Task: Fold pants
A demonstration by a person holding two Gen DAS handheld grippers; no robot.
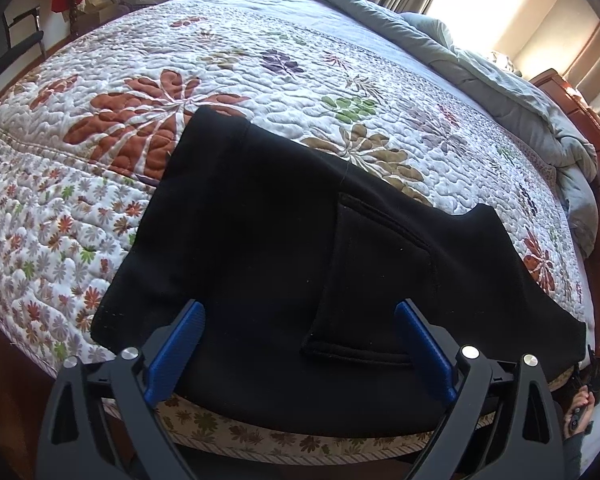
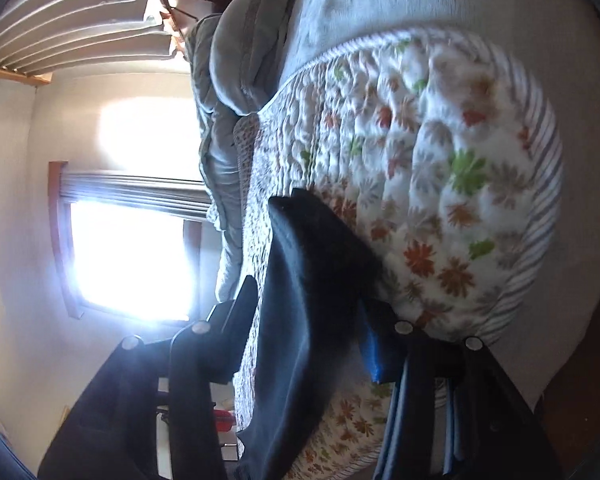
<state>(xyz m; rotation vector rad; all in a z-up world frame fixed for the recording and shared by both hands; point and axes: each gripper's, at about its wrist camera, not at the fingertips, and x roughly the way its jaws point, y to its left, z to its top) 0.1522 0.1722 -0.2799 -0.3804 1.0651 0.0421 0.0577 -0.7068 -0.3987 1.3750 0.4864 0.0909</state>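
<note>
Lay black pants (image 1: 284, 264) on quilt (image 1: 228, 76) at bed's near edge, folded thick, patch pocket up. Left gripper (image 1: 300, 344) hovered at 6 o'clock, jaws open, empty, likely ready to smooth. Right gripper (image 2: 308, 332) straddled pants edge, jaws part-open, seemingly not pinching.

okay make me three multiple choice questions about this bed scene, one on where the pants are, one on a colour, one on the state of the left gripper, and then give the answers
1. Where do the black pants lie?
A. On the floral quilt, at the near edge of the bed
B. On the floor
C. On the chair

2. What colour are the left gripper pads?
A. Red
B. Blue
C. Green

3. How does the left gripper stand?
A. Shut on the pants
B. Open, above the pants
C. Shut on the quilt

Answers:
1 A, the dark cloth is spread over the quilt's front edge.
2 B, both finger pads show blue.
3 B, its fingers stand wide apart, with nothing pinched.
</note>
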